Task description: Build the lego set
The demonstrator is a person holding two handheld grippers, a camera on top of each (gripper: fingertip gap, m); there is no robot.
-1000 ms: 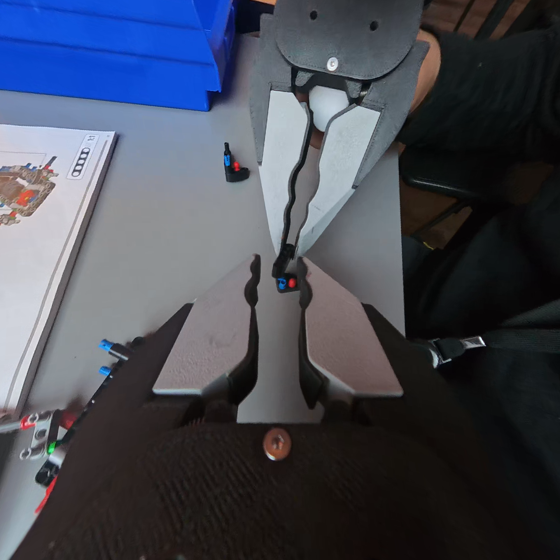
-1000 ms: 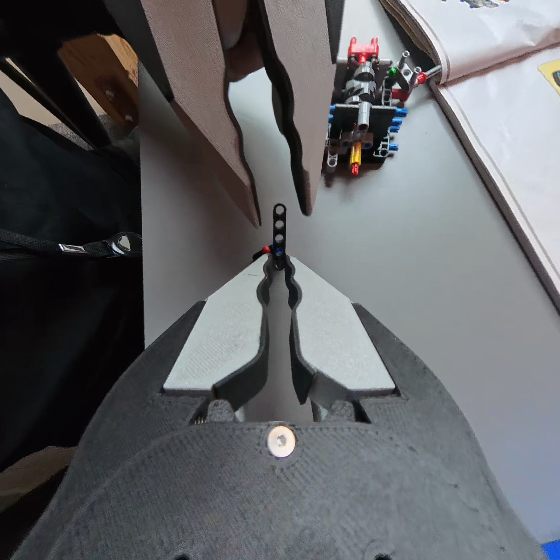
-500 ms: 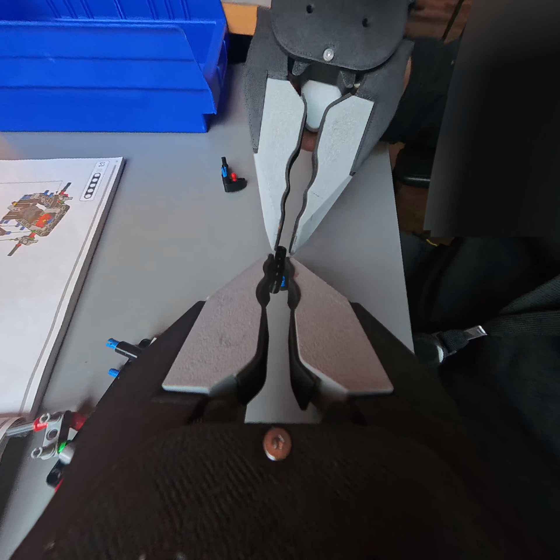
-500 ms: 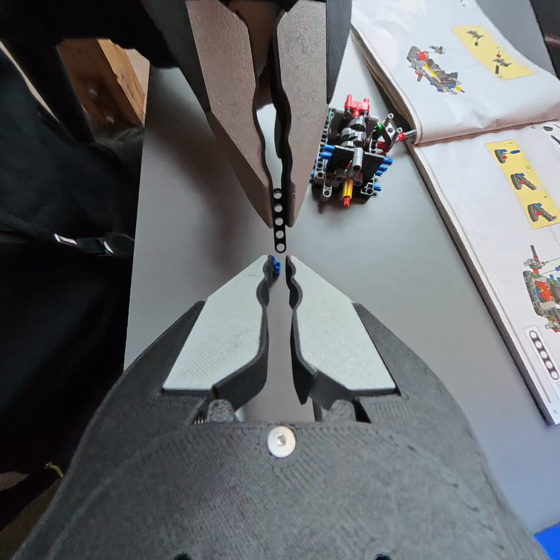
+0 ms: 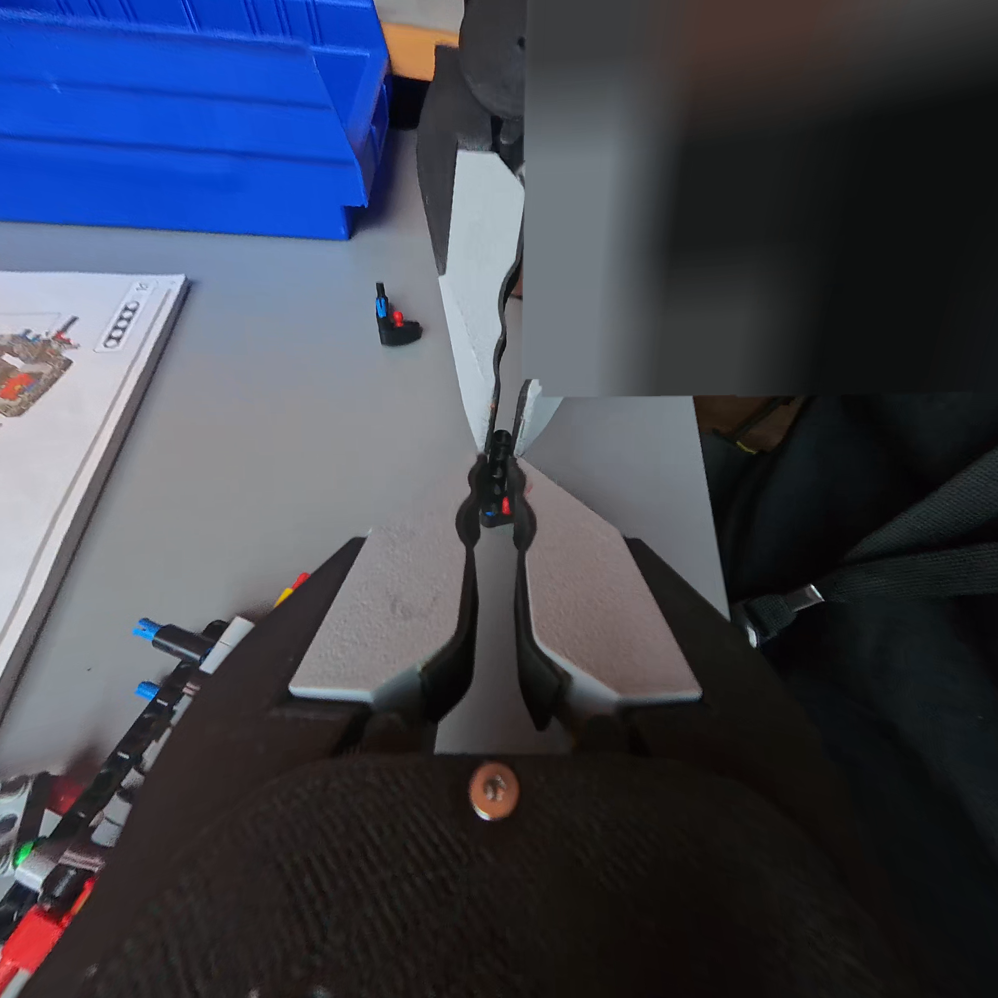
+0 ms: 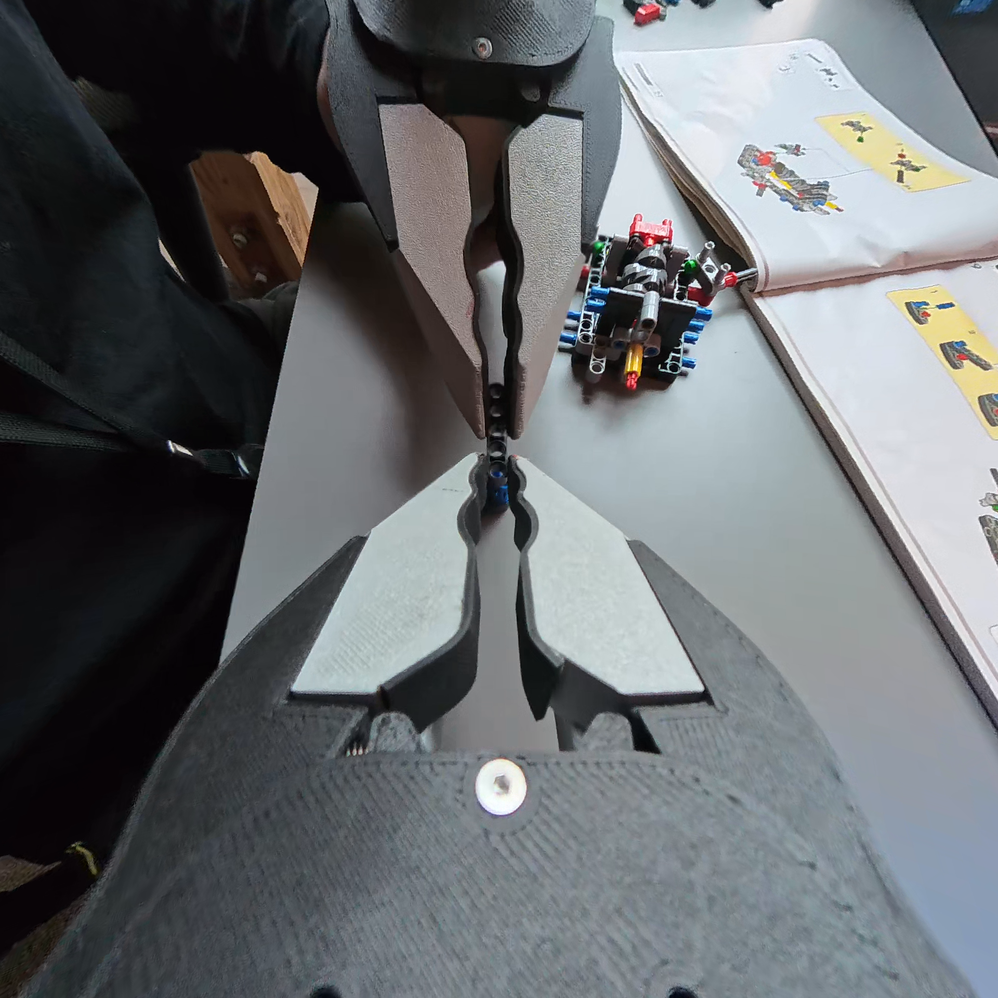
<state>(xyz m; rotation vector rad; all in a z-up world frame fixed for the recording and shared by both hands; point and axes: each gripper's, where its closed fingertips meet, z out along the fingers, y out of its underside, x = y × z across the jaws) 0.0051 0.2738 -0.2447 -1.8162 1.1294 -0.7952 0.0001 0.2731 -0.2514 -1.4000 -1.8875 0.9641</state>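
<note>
A short black lego beam (image 5: 496,486) with a blue and a red pin hangs in the air between both grippers, which meet tip to tip above the grey table (image 5: 270,486). My left gripper (image 5: 497,470) is shut on the beam. In the right wrist view the beam's holed part (image 6: 497,410) sits between the left gripper's fingers (image 6: 453,302). My right gripper (image 6: 497,467) is shut on the beam's end with the blue pin (image 6: 497,489). A blur patch hides most of it in the left wrist view.
The part-built lego assembly (image 6: 637,302) stands beside the open instruction booklet (image 6: 864,227), and shows low left in the left wrist view (image 5: 81,783). A small black angled piece with pins (image 5: 397,326) lies alone. Blue bins (image 5: 189,119) stand at the back. The table edge (image 6: 270,432) borders a person's dark clothing. My left and right fingertips are right by each other.
One second ago only the right gripper held the beam and the left was open around it. The left gripper shut on it. The tips parted slightly, then met again.
</note>
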